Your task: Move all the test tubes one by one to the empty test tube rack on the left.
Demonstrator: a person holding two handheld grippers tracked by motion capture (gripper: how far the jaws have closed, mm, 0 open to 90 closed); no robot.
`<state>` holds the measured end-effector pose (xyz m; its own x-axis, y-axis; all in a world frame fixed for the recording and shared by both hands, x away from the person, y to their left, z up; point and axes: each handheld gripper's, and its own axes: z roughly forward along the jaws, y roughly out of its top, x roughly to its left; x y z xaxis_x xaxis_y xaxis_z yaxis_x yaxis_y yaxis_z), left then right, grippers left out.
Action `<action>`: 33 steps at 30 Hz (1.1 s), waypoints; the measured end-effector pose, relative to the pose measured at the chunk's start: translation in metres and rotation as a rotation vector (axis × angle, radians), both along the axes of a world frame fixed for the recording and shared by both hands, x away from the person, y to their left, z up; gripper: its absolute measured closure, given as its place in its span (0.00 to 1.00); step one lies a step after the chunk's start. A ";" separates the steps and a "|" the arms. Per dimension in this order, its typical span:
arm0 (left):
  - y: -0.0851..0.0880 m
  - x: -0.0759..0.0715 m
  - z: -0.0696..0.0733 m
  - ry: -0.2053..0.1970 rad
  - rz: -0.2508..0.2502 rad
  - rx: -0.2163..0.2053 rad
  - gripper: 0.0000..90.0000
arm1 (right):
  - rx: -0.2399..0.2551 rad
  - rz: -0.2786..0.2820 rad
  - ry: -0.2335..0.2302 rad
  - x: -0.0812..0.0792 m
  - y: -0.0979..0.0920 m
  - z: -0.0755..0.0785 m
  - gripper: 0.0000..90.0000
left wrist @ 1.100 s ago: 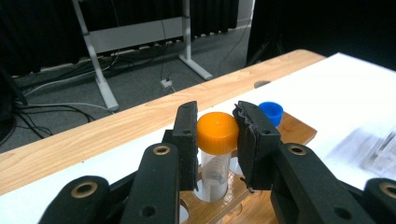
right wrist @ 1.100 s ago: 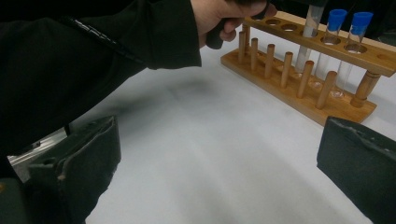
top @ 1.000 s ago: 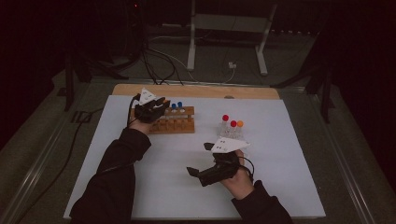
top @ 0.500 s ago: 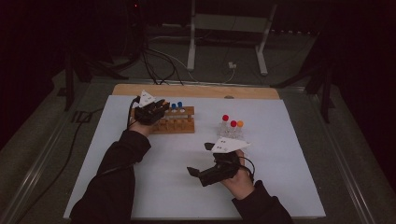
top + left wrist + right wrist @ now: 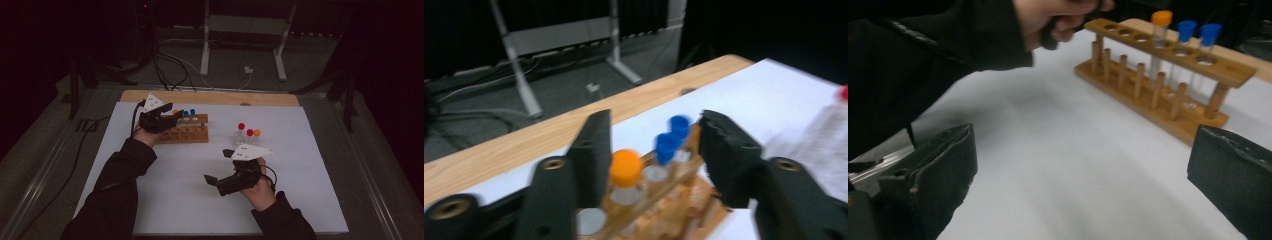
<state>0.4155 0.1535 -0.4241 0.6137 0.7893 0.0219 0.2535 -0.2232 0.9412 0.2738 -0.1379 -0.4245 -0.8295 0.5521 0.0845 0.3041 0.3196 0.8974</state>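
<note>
A: Starting nearest me. My right gripper (image 5: 216,181) hovers low over the near-centre of the white table mat (image 5: 300,200), pointing left, the hand behind it. In the right gripper view its jaws stand wide apart with bare mat between them; it has hold of nothing.

B: And past it?

A: Just beyond the right hand, a little to the right, stands a small clear rack (image 5: 245,141) holding tubes with two red caps and one orange. It is apart from both grippers.

B: The left side?

A: Farther and to the left, my left gripper (image 5: 172,116) is over the left end of the wooden test-tube rack (image 5: 192,135). Its jaws have just been opening. In the left gripper view they stand partly open, with the orange-capped tube (image 5: 625,170) between them, close beside the left jaw; I cannot tell whether that jaw touches the cap. The other jaw is well clear of the tube, so nothing is gripped.

B: Where does that tube sit?

A: Upright in a hole of the wooden rack. Just to its right are two blue-capped tubes (image 5: 672,137), also upright in neighbouring holes. The right gripper view shows three empty holes to the orange tube's left.

B: Farthest?

A: The table's wooden edge (image 5: 210,97) runs along the far side of the mat.
</note>
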 end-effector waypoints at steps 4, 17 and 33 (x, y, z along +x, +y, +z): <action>0.003 -0.015 0.008 -0.003 -0.058 -0.015 0.42 | 0.010 -0.032 -0.014 0.004 -0.011 0.006 0.00; 0.007 -0.074 0.009 0.022 -0.247 0.014 0.12 | 0.027 -0.167 -0.047 0.019 -0.057 0.015 0.00; 0.012 -0.120 -0.026 0.083 -0.364 0.006 0.03 | -0.017 -0.350 -0.067 0.060 -0.119 0.007 0.00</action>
<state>0.2951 0.1650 -0.4504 0.8541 0.5188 -0.0353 0.2314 -0.3184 0.9193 0.3342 -0.2574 -0.4180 -0.5935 0.8044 0.0248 0.3382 0.2214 0.9147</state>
